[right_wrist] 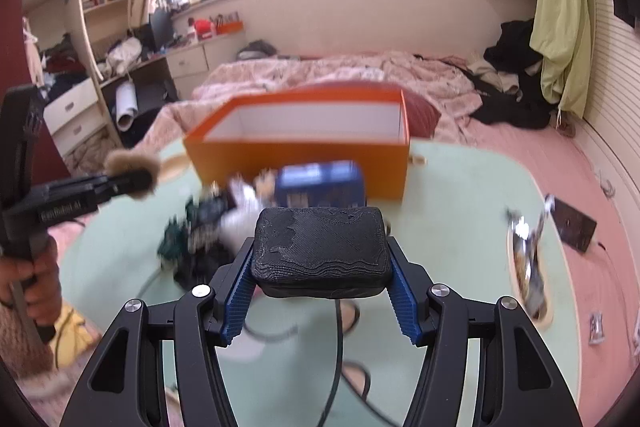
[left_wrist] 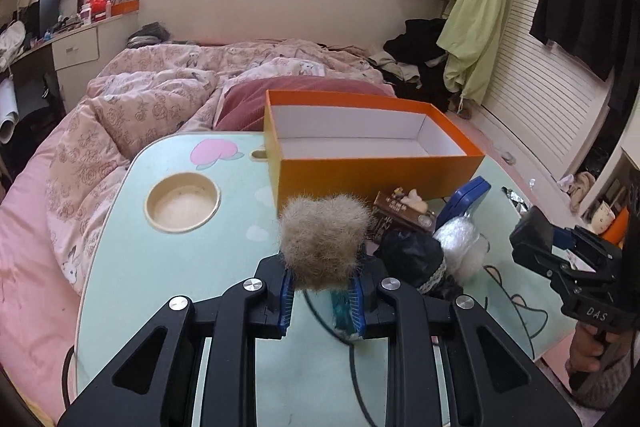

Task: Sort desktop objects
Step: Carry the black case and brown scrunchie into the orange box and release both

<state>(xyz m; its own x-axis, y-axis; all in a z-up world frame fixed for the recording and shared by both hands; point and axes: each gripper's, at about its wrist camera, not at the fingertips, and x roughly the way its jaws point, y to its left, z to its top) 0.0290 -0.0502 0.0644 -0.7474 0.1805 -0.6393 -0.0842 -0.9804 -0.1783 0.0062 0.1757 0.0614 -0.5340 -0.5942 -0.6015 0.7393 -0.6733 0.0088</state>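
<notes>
Both loads are hanging clear of the pale green counter, and the open orange box is lying straight ahead of each. The left tongs are clamping a tan furry pompom; the right tongs are gripping a black textured block across its long side. The box is running lengthwise across both views, its near wall facing the tongs. The left tongs appear slightly nearer, so I judge the pompom is likely dropping in first.

left hand-held gripper — clamps fur ball | orange box — beyond
</notes>
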